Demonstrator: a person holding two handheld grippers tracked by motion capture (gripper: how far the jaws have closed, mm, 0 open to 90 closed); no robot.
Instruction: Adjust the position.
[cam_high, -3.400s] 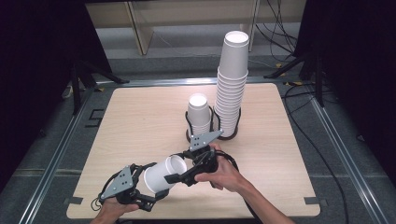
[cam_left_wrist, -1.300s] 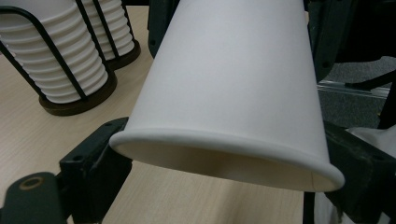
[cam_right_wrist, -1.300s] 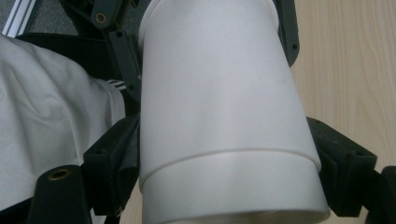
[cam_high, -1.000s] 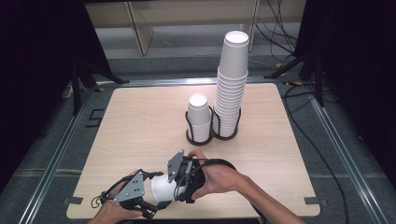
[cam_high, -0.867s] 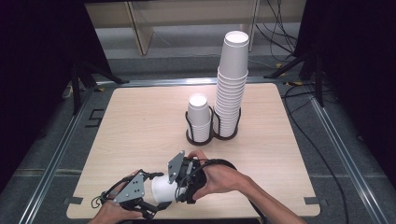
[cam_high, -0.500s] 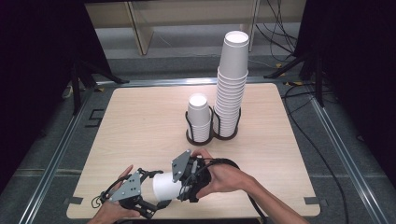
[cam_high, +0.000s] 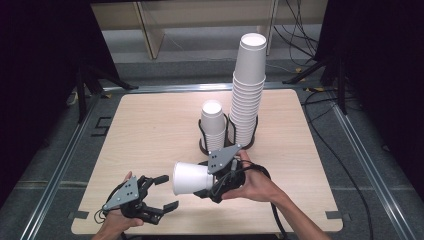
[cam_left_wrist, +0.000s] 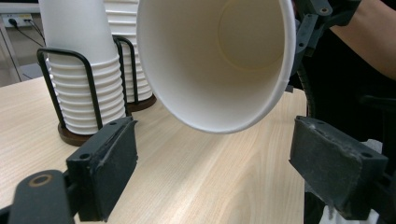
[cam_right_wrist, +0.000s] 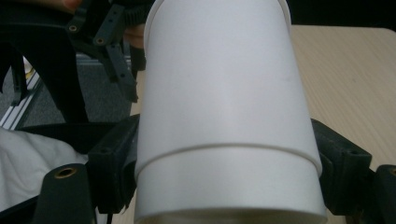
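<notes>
The left claw lies low at the tabletop's near edge, toward the left corner, its jaws standing apart with nothing pressed between them — they have just been closing. The left hand grips its body from below. The right claw sits near the middle of the near edge, pointing left, jaws clamped on a white paper cup; the right hand and forearm run back to the near edge.

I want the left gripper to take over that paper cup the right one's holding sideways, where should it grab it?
Probably the paper cup wall just behind its open rim, coming from the mouth side. The cup lies level, mouth toward the left gripper, whose jaws stand open; the right gripper clamps the base end, leaving the rim end free.
</notes>
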